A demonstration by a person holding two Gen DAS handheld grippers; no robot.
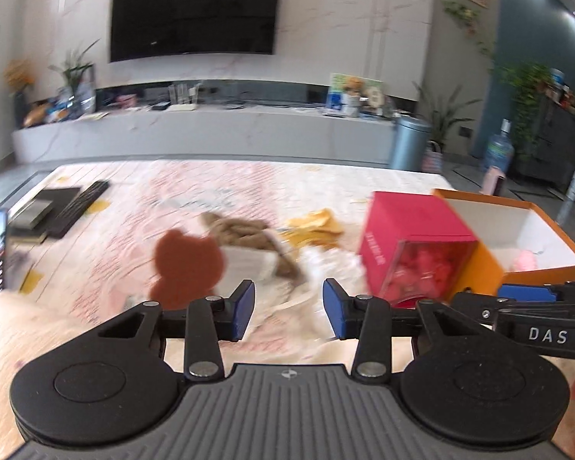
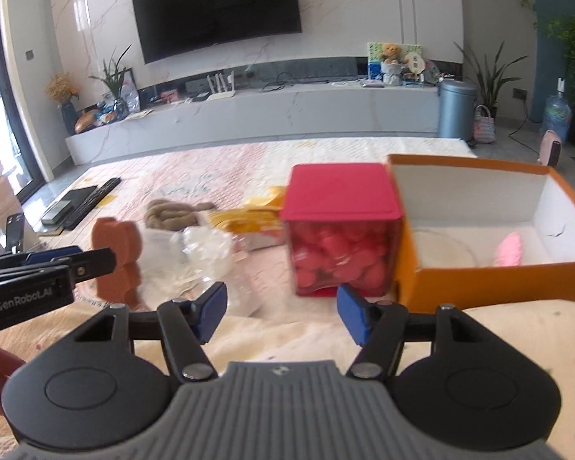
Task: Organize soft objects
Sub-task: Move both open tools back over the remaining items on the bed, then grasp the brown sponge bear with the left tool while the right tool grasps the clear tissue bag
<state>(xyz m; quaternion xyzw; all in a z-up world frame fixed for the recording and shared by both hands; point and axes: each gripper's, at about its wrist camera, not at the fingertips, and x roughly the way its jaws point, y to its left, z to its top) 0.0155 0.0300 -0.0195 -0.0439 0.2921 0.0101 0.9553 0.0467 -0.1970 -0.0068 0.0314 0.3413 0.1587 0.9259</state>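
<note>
On the quilted pink-and-cream cover (image 2: 218,168) of what seems to be a tabletop, the soft things lie in a loose group near the middle. A brown bear-shaped toy (image 1: 188,264) stands at the left of the group, just beside a white crinkled bundle (image 2: 207,253) that looks like clear wrapping. Behind them lies a tan plush piece (image 1: 241,230), and farther right a yellow cloth (image 2: 253,216), near the red box (image 2: 341,230). This box has a clear front, and pink soft shapes are visible inside it. It stands touching the left wall of the orange box (image 2: 479,280), which is open at the top. Inside the orange box a small pink soft object (image 2: 511,247) rests on the white bottom, near the front wall.

The left tool (image 1: 288,306) has its blue pads apart with nothing between them; it hangs above the cover, just near of the white bundle. The right tool (image 2: 281,312) is spread wider, also with nothing between the pads, and it points toward the red box. The two tools are side by side, each visible at the edge of the other's view. A black keyboard (image 2: 96,197) lies at the far left of the cover.
</note>
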